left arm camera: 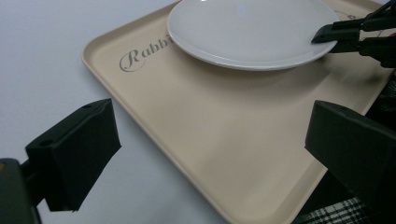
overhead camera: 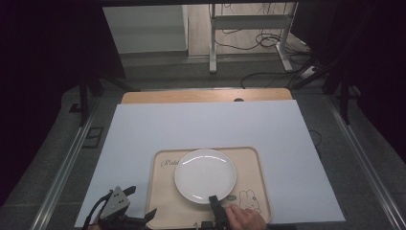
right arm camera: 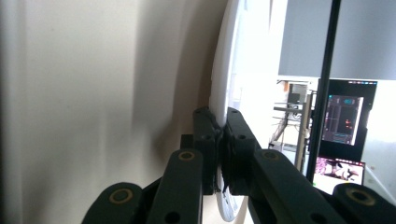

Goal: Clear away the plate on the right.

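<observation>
The right gripper has its jaws clenched on the near rim of the white plate, at lower centre of the high view. The plate lies on the beige tray. At lower left, the left gripper hangs with jaws spread wide beside the tray's corner, well apart from the plate.

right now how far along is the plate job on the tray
Done: the right gripper has closed on the near rim of the white plate; the right gripper view shows its jaws pinching the rim. In hand: that grip, with the plate lying on the beige tray, seemingly not lifted yet. Left: moving the plate, and whatever the left gripper must do; it waits open at the tray's near left corner, holding nothing.
</observation>
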The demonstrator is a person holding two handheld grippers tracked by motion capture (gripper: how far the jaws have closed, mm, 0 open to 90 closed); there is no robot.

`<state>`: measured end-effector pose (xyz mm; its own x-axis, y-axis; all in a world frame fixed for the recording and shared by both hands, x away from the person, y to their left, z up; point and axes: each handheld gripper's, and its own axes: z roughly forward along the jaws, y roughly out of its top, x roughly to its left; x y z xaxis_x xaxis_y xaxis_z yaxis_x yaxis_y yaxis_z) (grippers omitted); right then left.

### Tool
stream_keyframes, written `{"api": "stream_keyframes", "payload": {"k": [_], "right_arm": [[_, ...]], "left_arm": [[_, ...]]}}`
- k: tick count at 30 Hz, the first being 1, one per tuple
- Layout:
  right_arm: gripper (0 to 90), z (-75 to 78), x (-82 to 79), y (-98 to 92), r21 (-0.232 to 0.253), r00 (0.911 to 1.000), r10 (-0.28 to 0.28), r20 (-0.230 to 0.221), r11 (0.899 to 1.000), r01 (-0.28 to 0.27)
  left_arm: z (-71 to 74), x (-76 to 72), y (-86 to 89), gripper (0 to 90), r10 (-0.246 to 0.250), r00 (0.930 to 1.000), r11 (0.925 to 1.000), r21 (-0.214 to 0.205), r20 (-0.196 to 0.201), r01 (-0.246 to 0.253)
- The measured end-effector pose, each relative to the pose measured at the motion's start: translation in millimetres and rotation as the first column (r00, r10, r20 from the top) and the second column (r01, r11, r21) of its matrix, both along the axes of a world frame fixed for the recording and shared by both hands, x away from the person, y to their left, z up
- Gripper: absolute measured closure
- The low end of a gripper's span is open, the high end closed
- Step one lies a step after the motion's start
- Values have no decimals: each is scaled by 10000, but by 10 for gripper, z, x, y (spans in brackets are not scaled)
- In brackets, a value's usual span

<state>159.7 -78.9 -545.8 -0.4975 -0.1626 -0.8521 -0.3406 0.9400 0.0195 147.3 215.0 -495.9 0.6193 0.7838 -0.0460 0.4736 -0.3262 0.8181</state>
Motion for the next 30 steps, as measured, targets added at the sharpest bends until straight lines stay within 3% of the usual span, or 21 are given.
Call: {"api": "stream_keyframes", "payload": {"k": [5,8,19,26,30], "right_arm": [[850,-25,20,-1,-198,9992,-112,-390,9997,105],[781,-62,40,-4,-287,9982,-191,-565,9994,175],[577,-17,91,-20,-53,9983,-404,-413,9992,402],[526,26,100,-16,-64,9984,-445,-335,9990,444],[504,46,94,-24,36,9967,-611,-528,9981,614]], "left_arm": [[0,1,0,30,-6,10000,10000,-5,-5,6],[0,0,0,30,-9,10000,10000,2,-4,9],[0,1,-2,30,-4,10000,10000,46,-7,4],[-1,1,0,30,13,10000,10000,-11,-15,-13],[-1,2,2,30,9,10000,10000,-17,-14,-9]]}}
